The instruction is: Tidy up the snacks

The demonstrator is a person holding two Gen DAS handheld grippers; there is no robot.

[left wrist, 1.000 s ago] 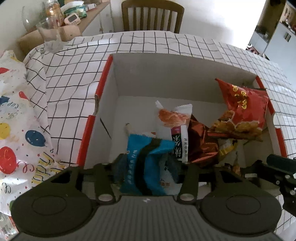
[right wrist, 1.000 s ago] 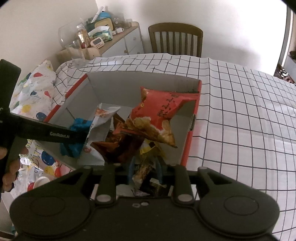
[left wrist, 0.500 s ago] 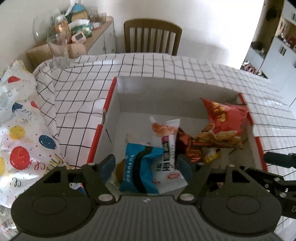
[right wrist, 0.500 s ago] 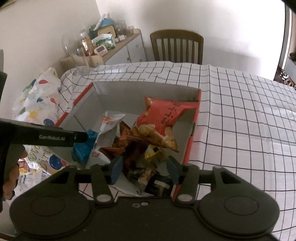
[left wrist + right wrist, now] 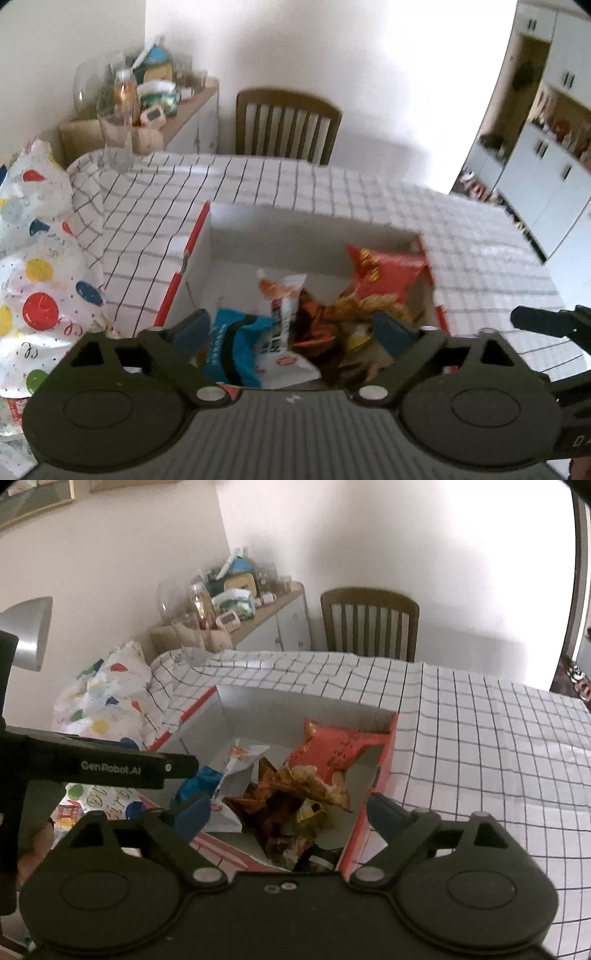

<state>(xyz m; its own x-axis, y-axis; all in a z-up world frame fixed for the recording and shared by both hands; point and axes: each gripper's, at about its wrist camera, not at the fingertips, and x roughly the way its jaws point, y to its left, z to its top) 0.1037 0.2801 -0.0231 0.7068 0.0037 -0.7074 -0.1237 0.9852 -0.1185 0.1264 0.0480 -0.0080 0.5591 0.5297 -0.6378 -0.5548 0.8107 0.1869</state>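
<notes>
A white box with red edges sits on the checked tablecloth and holds several snack packets. A blue packet lies at the front left, a white packet beside it, a dark red wrapper in the middle and a big red chip bag leaning on the right wall. My left gripper is open and empty above the box's near edge. My right gripper is open and empty above the box's near right corner.
A balloon-print bag lies left of the box. A wooden chair stands at the table's far side. A sideboard with jars and clutter is at the back left. The tablecloth stretches to the right of the box.
Both grippers opened, letting go of the blue packet and the small packets, and pulled back and up away from the box.
</notes>
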